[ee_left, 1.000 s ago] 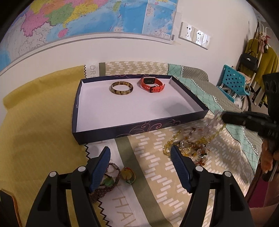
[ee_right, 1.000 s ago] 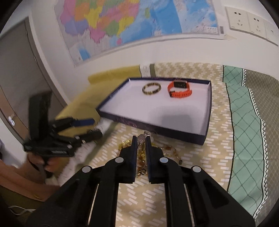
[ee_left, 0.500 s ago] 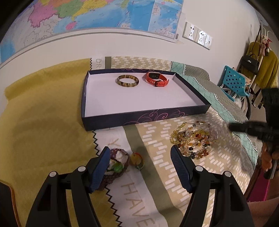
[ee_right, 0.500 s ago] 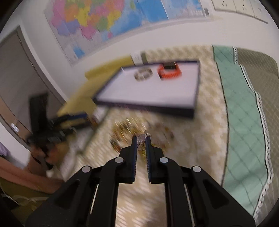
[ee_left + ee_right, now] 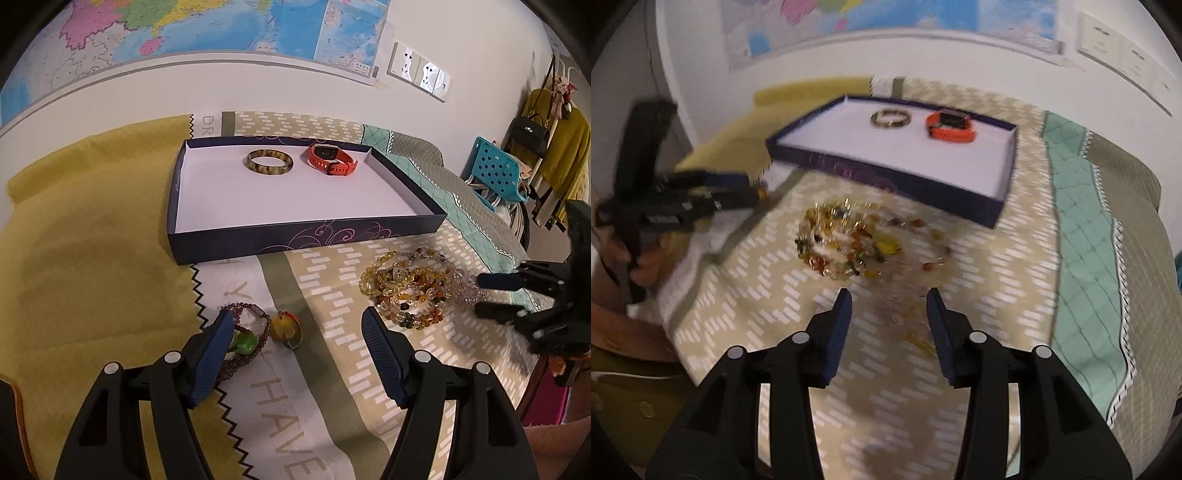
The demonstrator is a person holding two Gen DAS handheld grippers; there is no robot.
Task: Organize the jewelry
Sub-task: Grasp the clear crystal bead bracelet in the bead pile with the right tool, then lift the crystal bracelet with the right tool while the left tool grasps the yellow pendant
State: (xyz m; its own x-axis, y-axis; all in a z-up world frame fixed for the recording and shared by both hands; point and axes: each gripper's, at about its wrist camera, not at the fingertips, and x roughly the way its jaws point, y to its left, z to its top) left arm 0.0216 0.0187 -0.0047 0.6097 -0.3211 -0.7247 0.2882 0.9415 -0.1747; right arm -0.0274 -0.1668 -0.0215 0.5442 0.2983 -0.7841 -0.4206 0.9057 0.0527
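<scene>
Tray holds two pieces; beads and bracelets lie outside it on the bed.

The dark tray [image 5: 306, 240] on the bed [image 5: 332, 369] contains a mottled bangle [image 5: 270, 163] and, just beside it, an orange watch [image 5: 331, 164], both near the tray's far wall. The pile of amber beads [image 5: 406, 291] lies in front of the tray's near wall, off its right end; the bracelets [image 5: 255, 332] lie in front of the same wall, further left. Left hand-held gripper [image 5: 297, 332]: released, empty, over the bracelets. Right hand-held gripper [image 5: 889, 314]: jaws just opened, nothing pressed between them, just beside the beads.
</scene>
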